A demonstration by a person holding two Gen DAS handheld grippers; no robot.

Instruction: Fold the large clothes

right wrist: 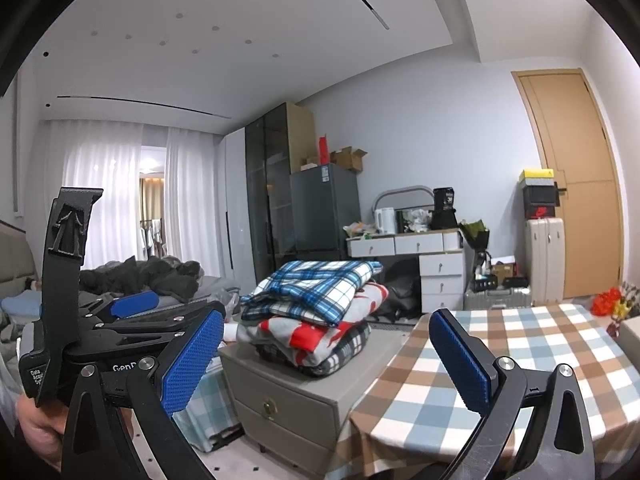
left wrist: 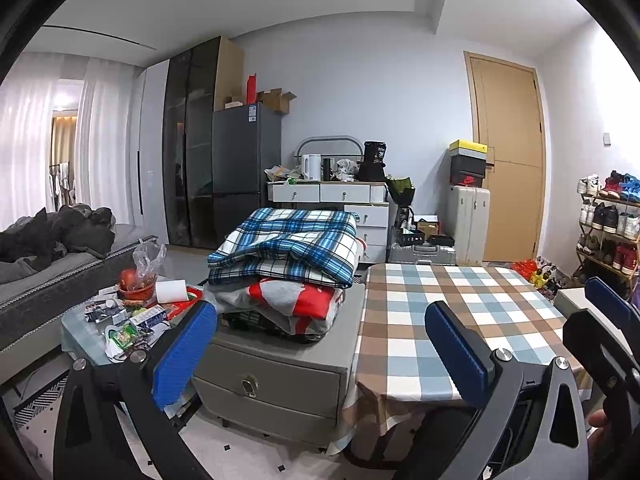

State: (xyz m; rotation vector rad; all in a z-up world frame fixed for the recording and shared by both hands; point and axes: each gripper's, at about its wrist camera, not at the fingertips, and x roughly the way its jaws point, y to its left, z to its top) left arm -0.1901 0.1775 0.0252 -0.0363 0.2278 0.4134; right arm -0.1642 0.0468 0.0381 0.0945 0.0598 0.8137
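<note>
A stack of folded clothes sits on a grey drawer cabinet (left wrist: pixel 280 364): a blue plaid garment (left wrist: pixel 288 246) on top, a red, white and grey one (left wrist: pixel 296 304) under it. The stack also shows in the right wrist view (right wrist: pixel 316 284). My left gripper (left wrist: pixel 320 340) is open and empty, held in front of the cabinet and the table with the checked cloth (left wrist: pixel 452 312). My right gripper (right wrist: pixel 328 352) is open and empty, in front of the same table (right wrist: pixel 520 360). The left gripper's body (right wrist: pixel 120 320) shows at the left of the right wrist view, and the right gripper's fingers (left wrist: pixel 608 296) at the left view's right edge.
A cluttered low glass table (left wrist: pixel 84 336) stands left of the cabinet. A bed with dark clothes (left wrist: pixel 60 232) lies at the far left. A fridge (left wrist: pixel 244 160), a white dresser (left wrist: pixel 340 196), suitcases (left wrist: pixel 468 216), a shoe rack (left wrist: pixel 608 220) and a wooden door (left wrist: pixel 508 152) line the far side.
</note>
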